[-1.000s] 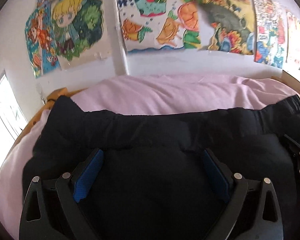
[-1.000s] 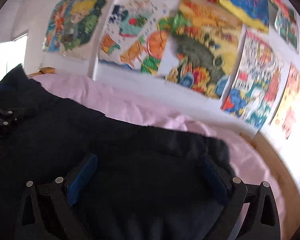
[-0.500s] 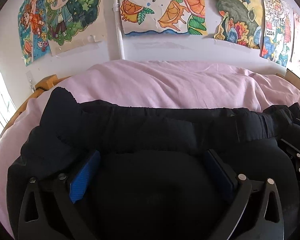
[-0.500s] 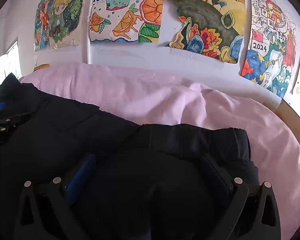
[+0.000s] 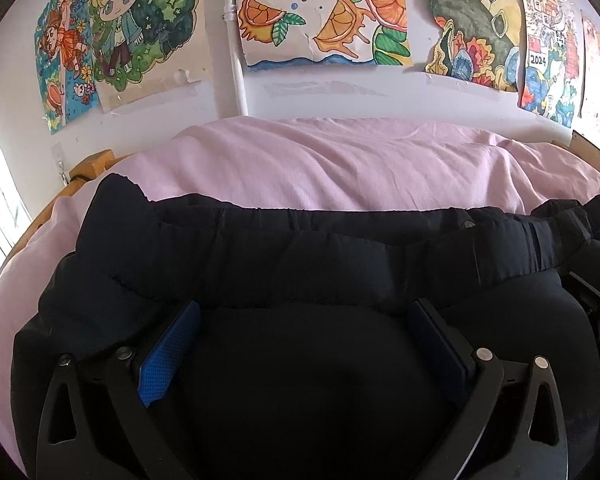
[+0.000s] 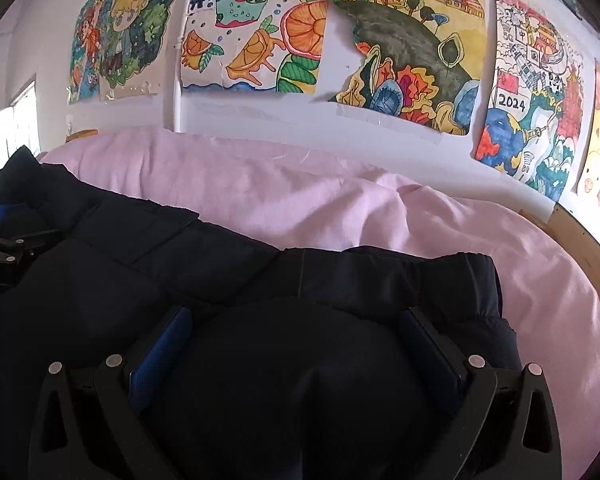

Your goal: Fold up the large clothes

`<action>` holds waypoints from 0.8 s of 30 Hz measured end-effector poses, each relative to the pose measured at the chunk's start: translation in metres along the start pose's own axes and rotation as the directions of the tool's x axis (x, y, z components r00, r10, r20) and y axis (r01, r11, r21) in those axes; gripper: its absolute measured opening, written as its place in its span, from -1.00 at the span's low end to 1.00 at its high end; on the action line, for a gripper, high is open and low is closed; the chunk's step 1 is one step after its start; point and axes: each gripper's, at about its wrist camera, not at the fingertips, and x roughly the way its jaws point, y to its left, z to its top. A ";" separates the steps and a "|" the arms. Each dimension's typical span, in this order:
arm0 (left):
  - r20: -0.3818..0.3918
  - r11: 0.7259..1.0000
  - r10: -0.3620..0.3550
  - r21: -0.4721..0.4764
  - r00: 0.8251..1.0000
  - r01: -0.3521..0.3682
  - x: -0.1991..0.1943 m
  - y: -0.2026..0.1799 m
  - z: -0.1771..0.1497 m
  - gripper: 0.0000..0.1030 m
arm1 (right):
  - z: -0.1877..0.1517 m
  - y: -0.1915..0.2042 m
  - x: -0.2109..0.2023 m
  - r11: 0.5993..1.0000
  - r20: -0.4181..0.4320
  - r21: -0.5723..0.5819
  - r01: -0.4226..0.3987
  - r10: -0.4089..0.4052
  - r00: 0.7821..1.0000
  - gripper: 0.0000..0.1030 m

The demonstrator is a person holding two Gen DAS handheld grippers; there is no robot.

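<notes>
Jaws spread wide, both grippers press puffy black jacket fabric.

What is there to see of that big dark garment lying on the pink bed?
The black padded jacket looks puffy and quilted, with an elastic gathered hem and a snap button. It lies spread on the pink bedding. The left gripper and right gripper both rest on it, jaws wide open, padding bulging between them.

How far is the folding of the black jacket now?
Done: black jacket lies doubled on the pink bedding, hem at the far edge. In hand: left gripper and right gripper, both open, press on it. Left: probably more folds, since it looks wide.
</notes>
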 end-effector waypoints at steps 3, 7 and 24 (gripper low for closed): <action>0.001 0.999 -0.035 -0.020 0.999 0.035 -0.012 0.005 -0.001 0.98 | 0.001 -0.004 -0.007 0.999 0.010 0.014 -0.033 0.033 0.999 1.00; 0.056 0.987 -0.161 -0.010 0.985 0.162 -0.057 0.018 -0.004 0.98 | 0.001 -0.024 -0.039 0.983 0.069 0.084 -0.161 0.155 0.985 1.00; -0.032 0.965 -0.089 -0.251 0.995 0.078 -0.055 0.109 -0.036 0.98 | -0.035 -0.016 -0.056 0.982 0.009 -0.037 -0.187 0.188 0.982 1.00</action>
